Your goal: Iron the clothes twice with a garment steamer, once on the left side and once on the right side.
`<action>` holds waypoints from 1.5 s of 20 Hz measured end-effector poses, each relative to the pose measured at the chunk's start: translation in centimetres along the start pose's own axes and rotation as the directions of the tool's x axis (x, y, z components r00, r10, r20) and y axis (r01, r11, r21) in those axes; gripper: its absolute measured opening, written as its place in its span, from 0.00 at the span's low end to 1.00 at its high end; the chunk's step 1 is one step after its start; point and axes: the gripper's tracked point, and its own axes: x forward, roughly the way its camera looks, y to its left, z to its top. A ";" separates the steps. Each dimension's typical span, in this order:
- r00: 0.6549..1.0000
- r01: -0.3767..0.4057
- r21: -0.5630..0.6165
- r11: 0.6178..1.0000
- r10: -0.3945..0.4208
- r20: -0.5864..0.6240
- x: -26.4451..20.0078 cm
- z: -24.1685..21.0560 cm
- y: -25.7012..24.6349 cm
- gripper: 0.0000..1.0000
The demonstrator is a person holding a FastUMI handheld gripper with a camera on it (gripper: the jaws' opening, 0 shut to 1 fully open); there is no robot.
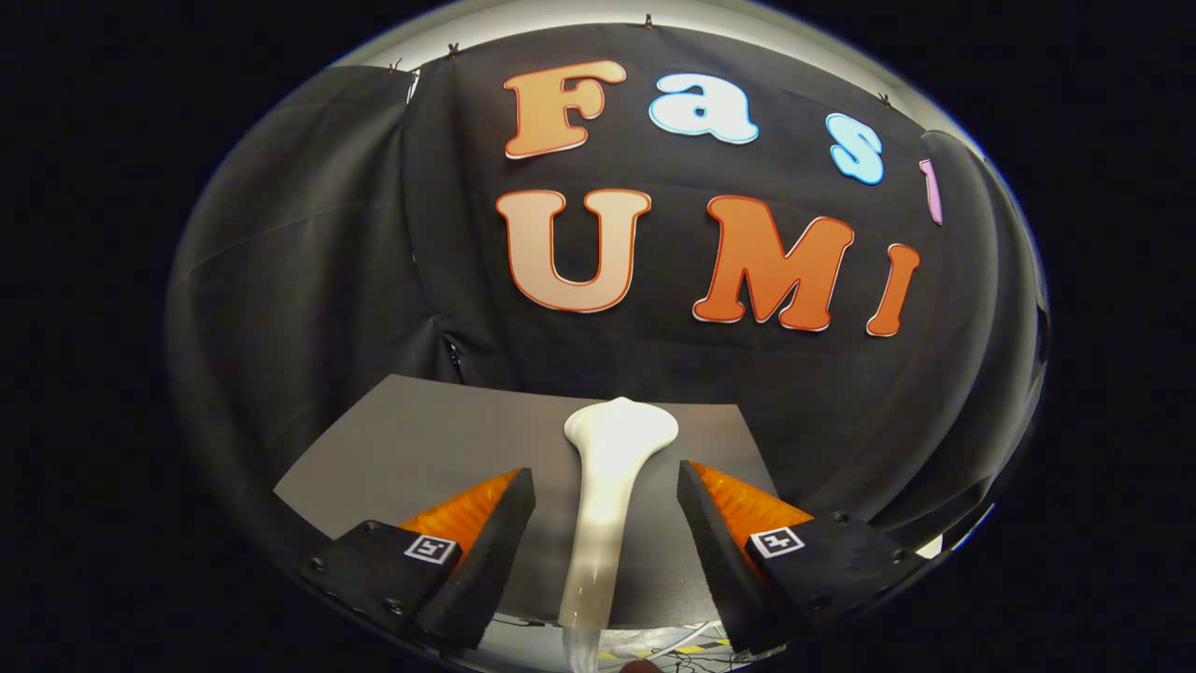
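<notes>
Gripper view: glossy white, long-necked garment steamer [607, 486] lies centred between fingers of gripper [606, 486], long axis fwd along them, flared head just ahead of tips, over dark grey flat board [420, 449]. Jaws spread, gaps both sides, not clamping.

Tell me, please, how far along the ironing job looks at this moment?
Done: nothing can be confirmed; I cannot tell whether any pass has been made. In hand: the white garment steamer stands upright between the fingers of the gripper, its head ahead of the tips; gaps show on both sides, so the fingers are open. Left: closing on the steamer, then apparently both passes, left and right. Beyond lies a dark grey board.
</notes>
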 end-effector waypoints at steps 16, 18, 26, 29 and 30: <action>0.963 0.029 0.030 0.999 -0.020 -0.270 7.3 -5.2 -1.2 0.59; 0.950 0.018 0.078 0.997 0.007 -0.311 7.6 -6.4 -0.8 0.57; 0.959 -0.020 0.104 0.994 0.049 -0.281 6.7 -5.5 -0.2 0.39; 0.971 -0.035 0.102 0.994 0.058 -0.230 4.8 -4.2 -0.3 0.39; 0.977 -0.043 0.107 0.993 0.064 -0.202 3.9 -3.4 -0.4 0.39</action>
